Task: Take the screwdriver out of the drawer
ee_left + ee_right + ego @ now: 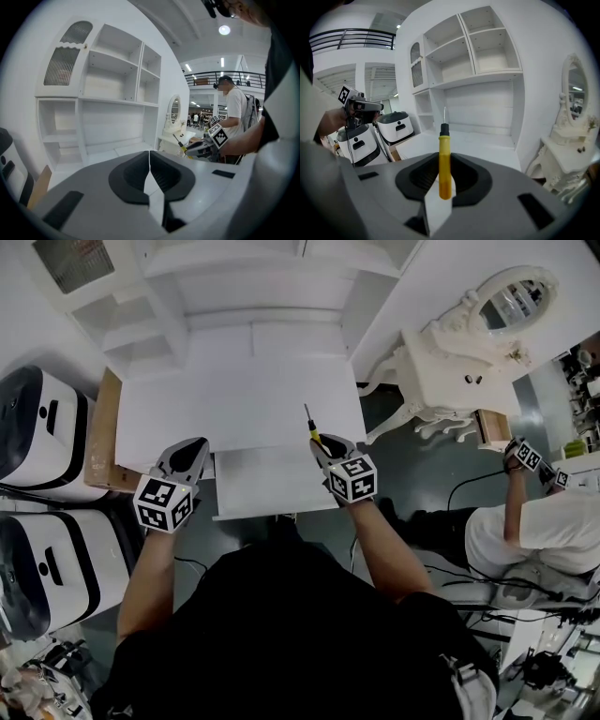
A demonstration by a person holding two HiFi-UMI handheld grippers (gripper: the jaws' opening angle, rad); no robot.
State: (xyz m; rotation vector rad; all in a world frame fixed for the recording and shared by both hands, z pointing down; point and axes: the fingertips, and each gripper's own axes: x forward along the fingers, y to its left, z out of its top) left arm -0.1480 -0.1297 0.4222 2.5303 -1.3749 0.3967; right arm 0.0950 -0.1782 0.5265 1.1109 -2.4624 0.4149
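Observation:
A screwdriver (312,427) with a yellow handle and thin metal shaft is clamped in my right gripper (324,445), held above the desk's right part, just beyond the open white drawer (262,482). In the right gripper view the handle (445,154) stands between the jaws with the shaft pointing away. My left gripper (193,450) hovers at the drawer's left end, jaws closed together with nothing between them (150,161). The left gripper view also shows the right gripper (202,147) carrying the screwdriver (180,141).
A white hutch with open shelves (234,296) rises behind the desk top (234,399). Two white and black machines (42,442) and a cardboard box (101,432) stand on the left. An ornate white vanity with a mirror (469,348) and another person (525,531) are on the right.

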